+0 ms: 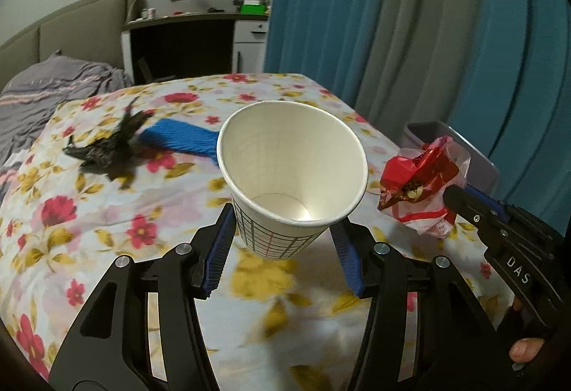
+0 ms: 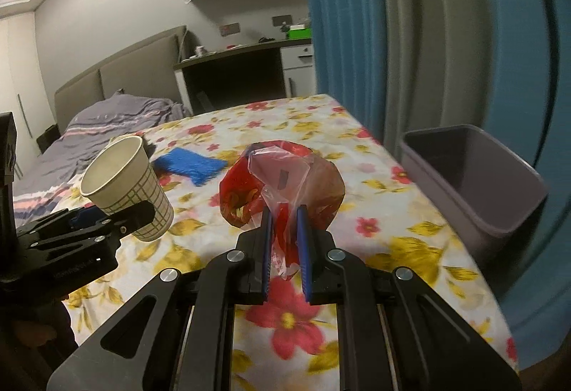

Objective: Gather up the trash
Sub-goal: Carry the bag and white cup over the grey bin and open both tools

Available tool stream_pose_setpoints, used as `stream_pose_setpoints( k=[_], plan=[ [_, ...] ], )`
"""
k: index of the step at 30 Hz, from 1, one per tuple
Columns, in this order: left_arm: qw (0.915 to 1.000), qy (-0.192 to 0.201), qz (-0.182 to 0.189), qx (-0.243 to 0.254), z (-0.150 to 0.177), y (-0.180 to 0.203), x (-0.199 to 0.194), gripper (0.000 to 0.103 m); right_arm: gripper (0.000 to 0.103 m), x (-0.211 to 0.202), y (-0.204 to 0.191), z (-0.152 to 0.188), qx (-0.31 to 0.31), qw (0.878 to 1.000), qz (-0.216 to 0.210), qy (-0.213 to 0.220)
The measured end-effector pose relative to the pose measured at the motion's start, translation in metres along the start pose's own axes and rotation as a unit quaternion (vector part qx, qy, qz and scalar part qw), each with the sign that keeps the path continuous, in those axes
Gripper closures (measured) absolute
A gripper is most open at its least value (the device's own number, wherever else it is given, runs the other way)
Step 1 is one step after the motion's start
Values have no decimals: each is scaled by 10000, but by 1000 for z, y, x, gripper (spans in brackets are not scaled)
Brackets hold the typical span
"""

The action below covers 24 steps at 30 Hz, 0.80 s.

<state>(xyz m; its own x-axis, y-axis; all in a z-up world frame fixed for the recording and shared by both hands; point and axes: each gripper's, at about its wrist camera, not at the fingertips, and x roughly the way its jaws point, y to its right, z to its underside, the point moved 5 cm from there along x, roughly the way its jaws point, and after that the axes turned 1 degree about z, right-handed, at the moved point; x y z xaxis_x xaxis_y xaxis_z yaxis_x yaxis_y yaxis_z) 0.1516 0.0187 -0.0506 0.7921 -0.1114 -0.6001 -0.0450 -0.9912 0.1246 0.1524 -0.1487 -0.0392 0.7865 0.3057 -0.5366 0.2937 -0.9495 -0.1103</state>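
Bedroom setting: bed and desk in the background, blue curtains on the right, and a table under a floral tablecloth (image 2: 392, 234) as the work surface. A grey bin (image 2: 474, 184) stands just off the table's right edge, below tabletop level, mouth open upward.

Left gripper (image 1: 283, 241): pads pressed against the lower wall of a paper cup (image 1: 291, 173), one on each side. Cup is lifted clear of the cloth, empty, its mouth tipped toward the left wrist camera.

Right gripper (image 2: 284, 241): jaws nearly together, pinching the tail of a crumpled red snack wrapper (image 2: 282, 184) with clear plastic around it. The bundle hangs forward of the fingertips, above the cloth; contact with the table cannot be ruled out from the right wrist view.

Not yet collected on the table's far left: a dark crumpled piece (image 1: 110, 148) and a blue cloth-like item (image 1: 185, 137), lying touching or overlapping.

Key relation: the bin lies to the right of and slightly ahead of the right gripper, near it. The left gripper is on the far side of the right one from the bin, well apart from it. Judgement: the right hand is nearer, so the wrapper should go in first; the cup must cross rightward afterwards. Risk: the loose plastic may cling to the pads on release.
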Motion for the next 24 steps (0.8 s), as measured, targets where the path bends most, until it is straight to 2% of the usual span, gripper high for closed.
stream_pose_setpoints(
  k=[16, 24],
  plan=[
    [9968, -120, 610, 505, -18, 92, 38, 50, 89, -17, 81, -2, 211, 9979, 570, 206],
    [9931, -162, 915, 720, -37, 137, 60, 50, 89, -20, 124, -10, 396, 9935, 1034, 255]
  ],
)
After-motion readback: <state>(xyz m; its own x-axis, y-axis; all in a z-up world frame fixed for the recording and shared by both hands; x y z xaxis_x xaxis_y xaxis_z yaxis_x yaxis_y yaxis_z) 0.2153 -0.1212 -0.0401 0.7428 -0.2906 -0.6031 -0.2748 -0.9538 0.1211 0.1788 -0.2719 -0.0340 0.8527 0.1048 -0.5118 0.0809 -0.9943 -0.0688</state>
